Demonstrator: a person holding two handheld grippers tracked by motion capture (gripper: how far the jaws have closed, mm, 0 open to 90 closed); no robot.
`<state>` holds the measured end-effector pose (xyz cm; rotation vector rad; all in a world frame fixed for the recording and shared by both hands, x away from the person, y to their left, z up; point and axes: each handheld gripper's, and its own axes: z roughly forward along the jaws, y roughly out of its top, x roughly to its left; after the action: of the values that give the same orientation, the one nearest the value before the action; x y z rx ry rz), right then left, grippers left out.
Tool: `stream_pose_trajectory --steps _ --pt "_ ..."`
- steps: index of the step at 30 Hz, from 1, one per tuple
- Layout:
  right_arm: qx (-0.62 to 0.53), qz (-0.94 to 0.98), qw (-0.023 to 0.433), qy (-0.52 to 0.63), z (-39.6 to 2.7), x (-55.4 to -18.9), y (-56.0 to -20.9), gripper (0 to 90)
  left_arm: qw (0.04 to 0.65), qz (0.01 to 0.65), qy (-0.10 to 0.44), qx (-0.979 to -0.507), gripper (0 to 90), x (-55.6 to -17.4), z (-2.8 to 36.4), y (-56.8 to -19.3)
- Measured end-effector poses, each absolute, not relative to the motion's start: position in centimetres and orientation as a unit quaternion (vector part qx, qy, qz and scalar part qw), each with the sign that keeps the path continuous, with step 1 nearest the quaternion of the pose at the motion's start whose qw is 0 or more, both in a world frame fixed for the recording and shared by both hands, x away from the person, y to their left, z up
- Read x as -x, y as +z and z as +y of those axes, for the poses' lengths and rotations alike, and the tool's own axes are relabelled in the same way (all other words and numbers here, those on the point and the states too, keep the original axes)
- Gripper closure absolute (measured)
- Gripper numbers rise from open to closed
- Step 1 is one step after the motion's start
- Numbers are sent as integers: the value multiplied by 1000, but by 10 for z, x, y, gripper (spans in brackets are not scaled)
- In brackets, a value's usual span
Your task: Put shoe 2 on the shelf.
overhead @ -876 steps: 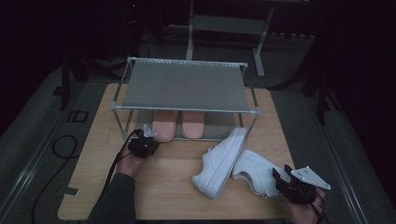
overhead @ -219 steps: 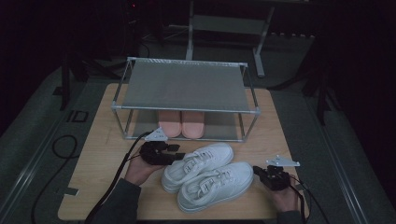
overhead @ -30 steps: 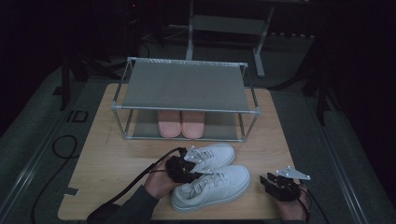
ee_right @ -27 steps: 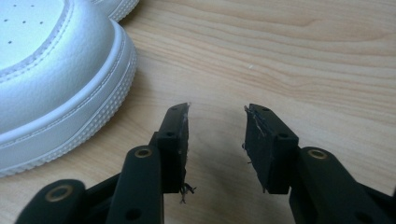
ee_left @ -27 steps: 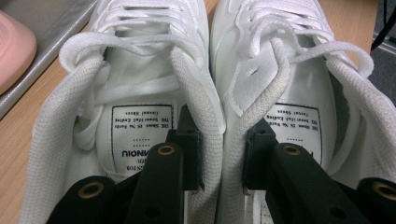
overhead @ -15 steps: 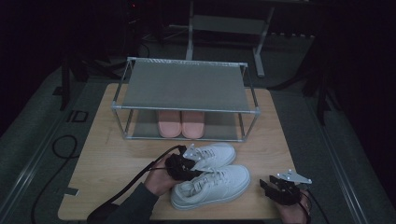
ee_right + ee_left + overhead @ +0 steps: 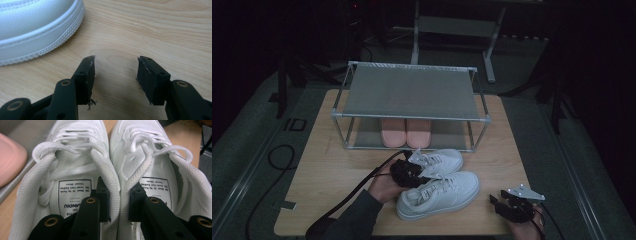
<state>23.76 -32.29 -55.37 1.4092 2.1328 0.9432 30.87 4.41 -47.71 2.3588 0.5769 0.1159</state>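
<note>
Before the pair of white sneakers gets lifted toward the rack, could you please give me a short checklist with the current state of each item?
1. Left gripper clamps the touching inner collars of both white sneakers, one jaw inside each shoe: ok.
2. Sneakers lie side by side, toes the same way: ok.
3. Right gripper is off the shoes, its jaws having just been opening with nothing between them over bare table: ok.
4. Top shelf of the rack is free: ok.
5. Lower shelf space beside the pink slippers: cannot tell.
6. Loose laces clear of the jaws: cannot tell.
</note>
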Motion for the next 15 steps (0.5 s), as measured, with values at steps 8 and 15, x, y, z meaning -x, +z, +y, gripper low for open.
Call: stream_pose_trajectory --steps 8,15 --pt "-502 766 208 344 -323 -236 -555 440 348 217 49 -911 762 -309 41 -474" --pt "-499 767 209 346 -322 -236 -556 423 354 214 46 -909 765 -311 39 -467"
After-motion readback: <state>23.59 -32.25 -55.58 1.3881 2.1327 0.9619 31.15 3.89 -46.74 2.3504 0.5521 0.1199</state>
